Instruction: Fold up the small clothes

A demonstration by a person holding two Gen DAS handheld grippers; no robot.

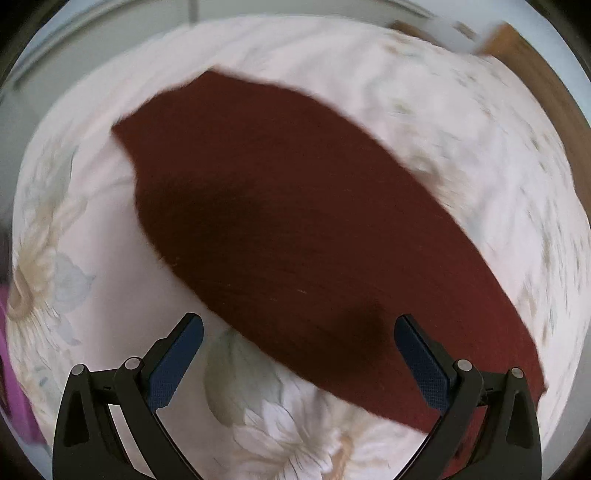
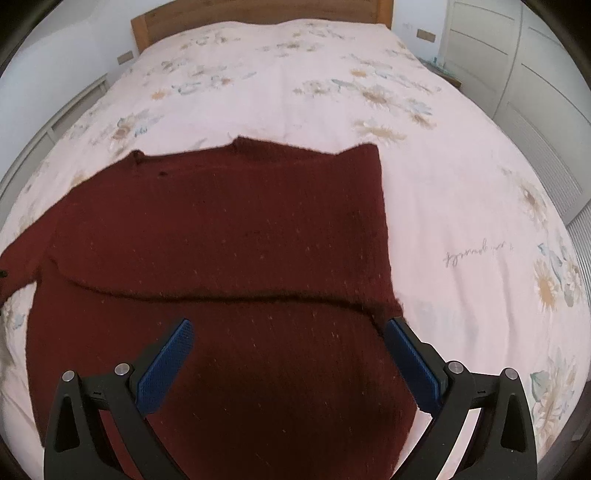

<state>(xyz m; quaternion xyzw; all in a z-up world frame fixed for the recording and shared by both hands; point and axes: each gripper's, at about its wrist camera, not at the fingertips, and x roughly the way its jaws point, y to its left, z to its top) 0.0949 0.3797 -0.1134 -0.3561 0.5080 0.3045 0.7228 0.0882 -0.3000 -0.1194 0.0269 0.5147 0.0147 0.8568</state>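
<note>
A dark red knitted sweater (image 2: 221,229) lies flat on the bed, its right sleeve folded across the body; the sleeve's edge runs across the chest to a cuff at the right side. The left sleeve stretches out to the left edge. My right gripper (image 2: 288,332) is open and empty above the lower body of the sweater, its right finger by the folded cuff. In the blurred left wrist view the sweater (image 1: 295,221) lies diagonally. My left gripper (image 1: 299,328) is open and empty above its near edge.
The bed (image 2: 461,206) has a pale pink floral cover and a wooden headboard (image 2: 258,9) at the far end. White wardrobe doors (image 2: 517,55) stand at the right. A purple item (image 1: 11,369) shows at the left edge.
</note>
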